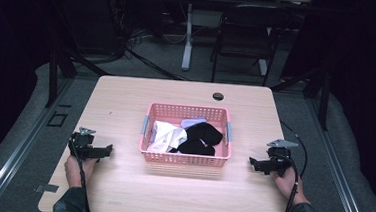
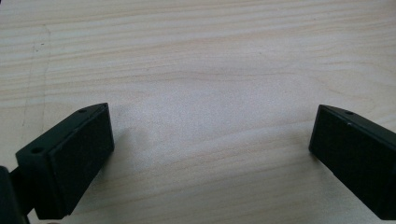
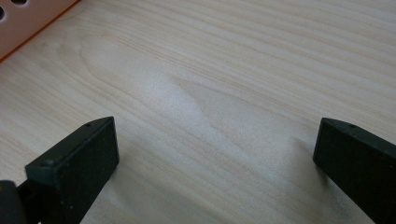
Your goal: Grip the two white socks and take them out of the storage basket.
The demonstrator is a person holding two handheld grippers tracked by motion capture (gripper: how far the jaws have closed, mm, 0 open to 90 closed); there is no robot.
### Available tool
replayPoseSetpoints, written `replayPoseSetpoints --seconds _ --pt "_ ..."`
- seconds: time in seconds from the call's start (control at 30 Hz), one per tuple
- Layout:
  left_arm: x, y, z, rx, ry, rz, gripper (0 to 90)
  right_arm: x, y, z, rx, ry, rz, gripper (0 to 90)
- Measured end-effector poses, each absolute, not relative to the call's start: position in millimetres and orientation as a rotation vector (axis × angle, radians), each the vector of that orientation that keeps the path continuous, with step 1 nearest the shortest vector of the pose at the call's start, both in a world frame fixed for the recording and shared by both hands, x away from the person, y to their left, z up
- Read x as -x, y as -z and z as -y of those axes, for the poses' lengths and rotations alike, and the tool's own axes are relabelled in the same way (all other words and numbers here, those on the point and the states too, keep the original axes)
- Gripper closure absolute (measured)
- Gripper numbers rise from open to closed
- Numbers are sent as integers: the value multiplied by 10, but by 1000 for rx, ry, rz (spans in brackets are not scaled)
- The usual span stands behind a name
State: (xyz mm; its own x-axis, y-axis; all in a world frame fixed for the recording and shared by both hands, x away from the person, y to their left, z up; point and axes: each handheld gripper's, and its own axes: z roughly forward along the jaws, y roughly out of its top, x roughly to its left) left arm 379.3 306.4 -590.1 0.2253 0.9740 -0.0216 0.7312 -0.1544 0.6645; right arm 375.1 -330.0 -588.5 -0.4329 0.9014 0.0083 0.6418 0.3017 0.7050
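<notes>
- Two black two-jaw claws rest on the pale wood-grain bench (image 1: pixel 120 191) at its near side, each held in a hand, with the basket between them but apart from both.
- The left claw (image 1: pixel 106 151) has its jaws spread wide over bare wood, gripping nothing.
- The right claw (image 1: pixel 253 163) likewise stands open and empty; its own view catches a corner of the basket.
- Farther in, mid-bench, sits the pink perforated plastic basket (image 1: pixel 184 159).
- Inside it lie a white cloth (image 1: pixel 163 136), a crumpled black garment (image 1: pixel 200 138) and a pale lilac piece (image 1: pixel 193 121) toward its far wall.
- Beyond the bench stands a dark chair (image 1: pixel 246 35).
</notes>
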Motion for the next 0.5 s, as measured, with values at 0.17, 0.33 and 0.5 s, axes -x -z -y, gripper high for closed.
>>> replayPoseSetpoints --seconds 0.17,0.33,0.5 --pt "-3794 5901 -3064 -1950 -570 -1565 0 -3751 5885 3300 -1380 -908 -2185 0" --pt "-3794 5900 -3064 -1951 -570 -1565 0 -3751 5884 3300 -1380 -908 -2185 0" --pt "-3794 5900 -3063 -1950 -570 -1566 0 -3751 5884 3300 -1380 -908 -2185 0"
